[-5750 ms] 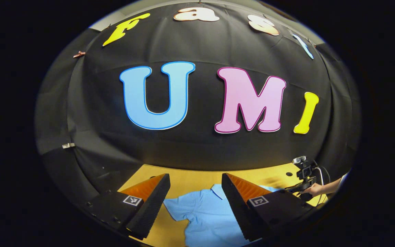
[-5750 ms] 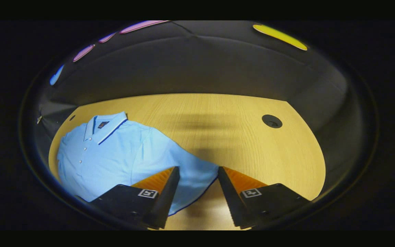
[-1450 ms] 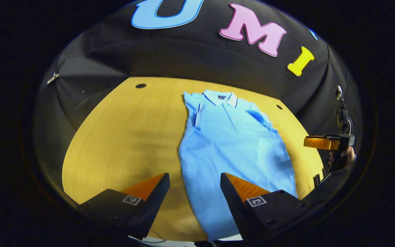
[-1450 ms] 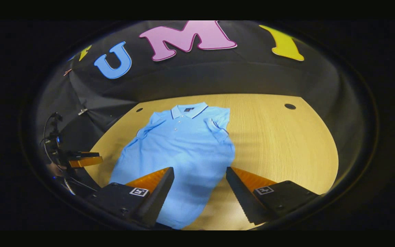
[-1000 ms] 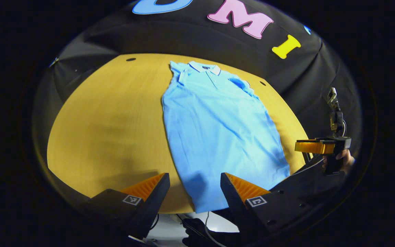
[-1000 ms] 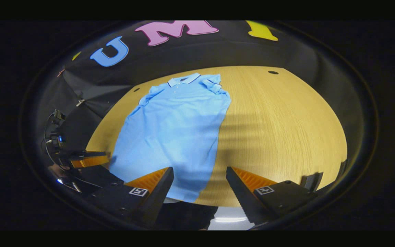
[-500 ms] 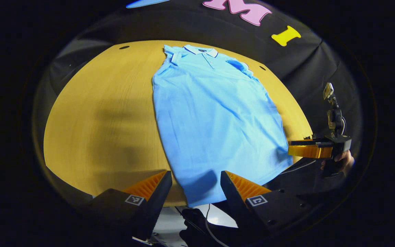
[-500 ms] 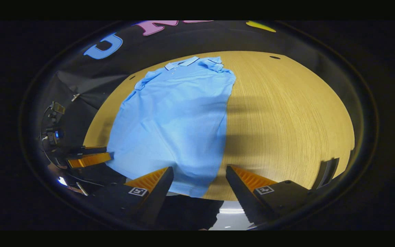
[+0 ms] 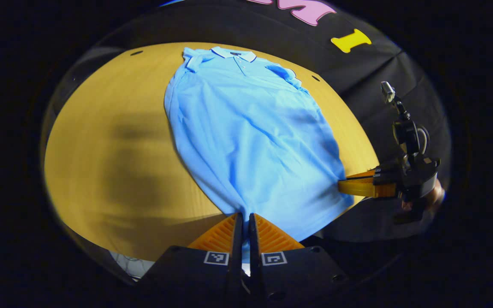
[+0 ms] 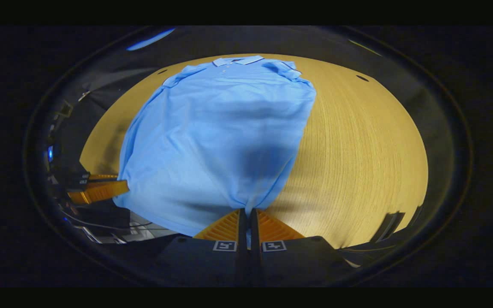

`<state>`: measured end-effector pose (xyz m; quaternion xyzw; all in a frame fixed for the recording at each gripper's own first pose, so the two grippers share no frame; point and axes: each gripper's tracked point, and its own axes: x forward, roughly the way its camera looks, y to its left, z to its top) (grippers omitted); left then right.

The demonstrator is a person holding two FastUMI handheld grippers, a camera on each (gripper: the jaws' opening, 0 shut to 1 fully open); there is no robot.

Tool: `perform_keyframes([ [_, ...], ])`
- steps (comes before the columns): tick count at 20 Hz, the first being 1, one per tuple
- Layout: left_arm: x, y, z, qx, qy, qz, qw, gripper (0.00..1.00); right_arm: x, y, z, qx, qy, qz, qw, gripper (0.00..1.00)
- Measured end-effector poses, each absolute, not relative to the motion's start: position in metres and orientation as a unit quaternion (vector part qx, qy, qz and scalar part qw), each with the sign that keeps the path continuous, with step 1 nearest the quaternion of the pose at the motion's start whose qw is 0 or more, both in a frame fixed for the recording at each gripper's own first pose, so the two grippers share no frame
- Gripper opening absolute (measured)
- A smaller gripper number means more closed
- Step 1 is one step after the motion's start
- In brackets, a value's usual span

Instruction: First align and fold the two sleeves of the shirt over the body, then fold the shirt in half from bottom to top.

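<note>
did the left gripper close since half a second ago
Yes. The left gripper now has its fingers shut on the hem of the shirt at the near edge of the table; earlier its fingers stood wide apart there.

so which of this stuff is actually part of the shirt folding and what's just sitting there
Part of the job:
- light blue polo shirt, sleeves already folded in
- left gripper, fingers shut on the shirt's bottom hem
- right gripper, fingers shut on the hem too

Just there:
- round yellow wooden table
- black cloth booth wall
</note>
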<state>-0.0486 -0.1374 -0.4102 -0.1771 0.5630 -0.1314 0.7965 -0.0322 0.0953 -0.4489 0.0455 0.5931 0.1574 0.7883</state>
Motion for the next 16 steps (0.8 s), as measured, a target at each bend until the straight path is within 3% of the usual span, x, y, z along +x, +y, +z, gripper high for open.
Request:
perform_keyframes([
  [2,-0.039,-0.13,-0.41,-0.204,0.55,-0.119,0.801,0.08,-0.03,0.12,-0.445,0.146,0.589,0.186,0.773,0.02],
  [3,-0.039,-0.124,-0.408,-0.206,0.546,-0.114,0.804,0.06,-0.029,0.126,-0.444,0.196,0.586,0.192,0.762,0.11],
  [4,-0.039,-0.118,-0.409,-0.201,0.543,-0.11,0.808,0.06,-0.025,0.128,-0.444,0.233,0.579,0.193,0.757,0.02],
  [5,-0.038,-0.112,-0.408,-0.189,0.541,-0.109,0.812,0.06,-0.019,0.128,-0.443,0.253,0.567,0.191,0.76,0.02],
  [6,-0.039,-0.108,-0.409,-0.176,0.54,-0.111,0.816,0.06,-0.018,0.129,-0.443,0.256,0.559,0.196,0.764,0.06],
  [16,0.01,-0.111,-0.37,-0.167,0.496,-0.162,0.836,0.06,0.016,0.175,-0.398,0.315,0.486,0.305,0.756,0.07],
])
